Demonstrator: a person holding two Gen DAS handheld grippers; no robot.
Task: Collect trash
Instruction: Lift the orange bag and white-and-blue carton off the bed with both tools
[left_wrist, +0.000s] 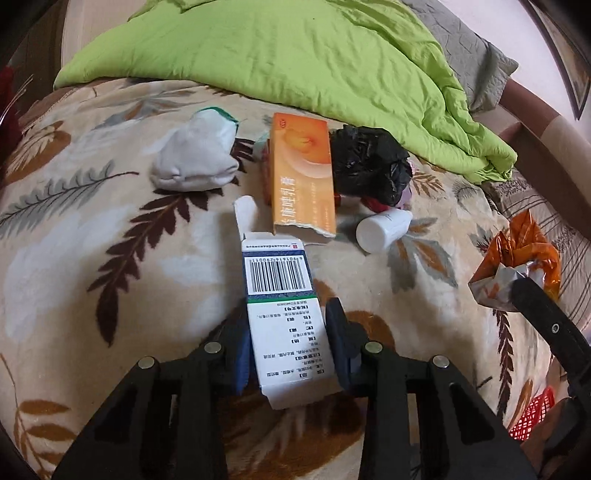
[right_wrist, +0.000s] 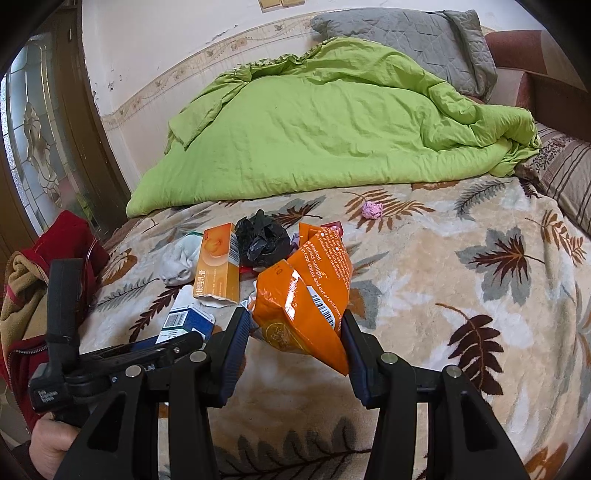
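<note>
The left claw (left_wrist: 288, 350) is closed on a white carton (left_wrist: 279, 306) with a barcode, its pads pressing the carton's two long sides. The carton's open flap points to 12 o'clock in the left wrist view, and whether its far end touches the blanket (left_wrist: 92, 240) cannot be told.

The right claw (right_wrist: 295, 343) is closed on an orange bag (right_wrist: 306, 295), a crumpled foil snack packet with white print and a barcode; both pads touch its lower part. In the left wrist view the bag shows at 3 o'clock, off the bed.

The remaining trash lies in a loose cluster on the leaf-patterned blanket, at 12 o'clock from the left claw. An orange box (left_wrist: 301, 177) lies flat, its torn end toward the carton. A black bag (left_wrist: 369, 166), scrunched up, touches the box's right side. A white bottle (left_wrist: 382, 229) lies on its side just below the black bag, at 1 o'clock. A white sock (left_wrist: 195, 155) sits at 11 o'clock, near the box but apart from it.

In the right wrist view a pink paper ball (right_wrist: 371, 209) lies alone at 1 o'clock, well apart from the cluster. A green quilt (right_wrist: 314, 122) is heaped behind it all, with a grey pillow (right_wrist: 417, 40) beyond.
</note>
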